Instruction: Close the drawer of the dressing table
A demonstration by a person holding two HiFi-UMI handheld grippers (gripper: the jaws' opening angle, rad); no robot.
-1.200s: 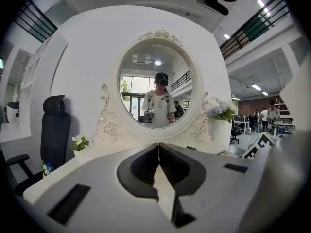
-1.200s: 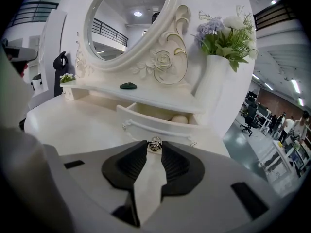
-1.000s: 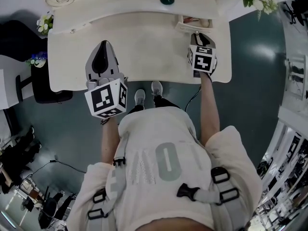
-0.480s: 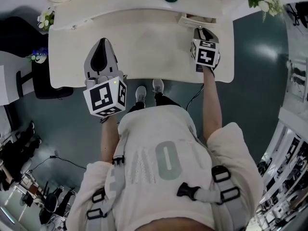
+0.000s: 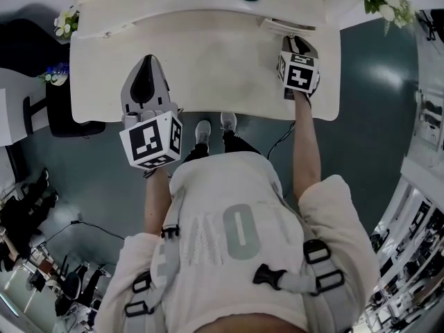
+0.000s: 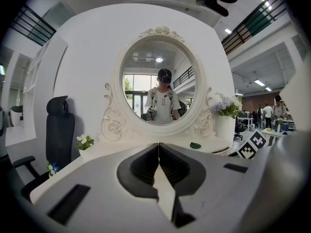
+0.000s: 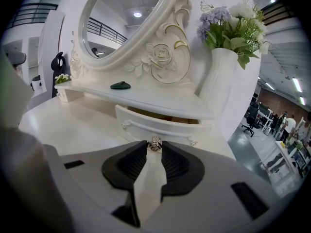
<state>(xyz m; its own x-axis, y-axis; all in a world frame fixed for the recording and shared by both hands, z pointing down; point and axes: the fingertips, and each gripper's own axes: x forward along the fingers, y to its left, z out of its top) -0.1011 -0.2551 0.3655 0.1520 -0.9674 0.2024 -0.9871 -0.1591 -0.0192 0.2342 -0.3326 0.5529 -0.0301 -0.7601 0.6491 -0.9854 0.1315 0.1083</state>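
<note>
The white dressing table (image 5: pixel 208 68) has a small drawer (image 7: pixel 146 124) under its shelf at the right, out by only a narrow gap. My right gripper (image 7: pixel 154 145) is shut on the drawer's silver knob (image 7: pixel 155 143), which sits between the two black fingertips. In the head view the right gripper (image 5: pixel 295 42) reaches to the drawer (image 5: pixel 287 25) at the table's far right. My left gripper (image 5: pixel 146 64) hovers over the table's left part, shut with nothing in it. Its jaws (image 6: pixel 159 145) meet at the tips and point at the round mirror (image 6: pixel 158 81).
A small green thing (image 7: pixel 120 85) lies on the shelf above the drawer. A white vase of flowers (image 7: pixel 218 86) stands at the shelf's right end, close to the drawer. A black chair (image 6: pixel 59 125) stands left of the table. The person's feet (image 5: pixel 213 130) are at the table's front edge.
The right gripper has moved away from the person toward the mirror with the knob in it. The drawer has slid in and its inside no longer shows. The left gripper stayed put.
</note>
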